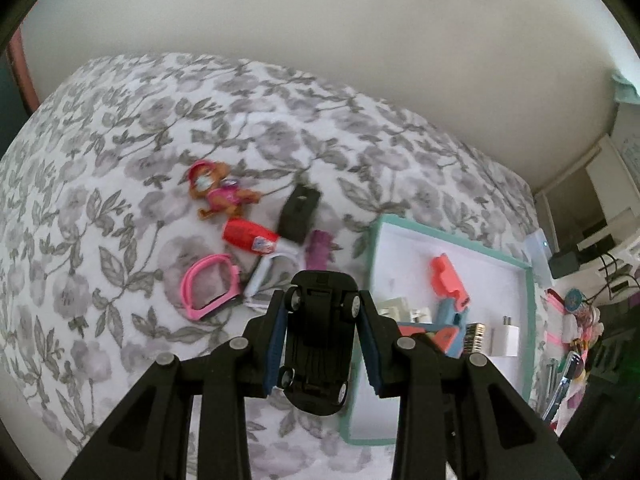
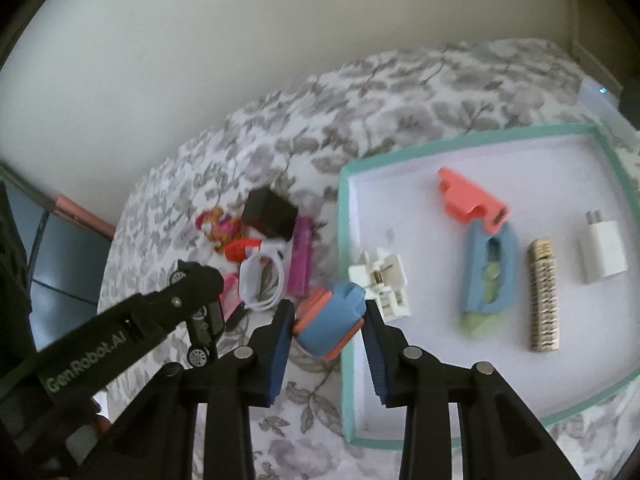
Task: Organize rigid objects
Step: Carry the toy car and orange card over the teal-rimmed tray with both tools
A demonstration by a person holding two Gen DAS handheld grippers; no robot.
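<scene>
My left gripper (image 1: 322, 306) is shut on a black toy car (image 1: 320, 344), held belly-up above the flowered bedspread, just left of the teal-rimmed white tray (image 1: 374, 256). It shows in the right wrist view too (image 2: 200, 320). My right gripper (image 2: 326, 318) is shut on a blue and coral block (image 2: 330, 320) over the tray's left rim (image 2: 344, 208). In the tray lie a coral piece (image 2: 472, 200), a blue holder (image 2: 490, 272), a gold strip (image 2: 542, 296), a white charger (image 2: 604, 256) and a white plug (image 2: 380, 280).
On the bedspread left of the tray lies a pile: a dog figure (image 1: 218, 192), a red toy (image 1: 250, 236), a black box (image 1: 300, 212), a pink band (image 1: 210, 290), a purple piece (image 1: 318, 250) and a white cable (image 2: 262, 280). Cluttered furniture stands at the right (image 1: 580, 320).
</scene>
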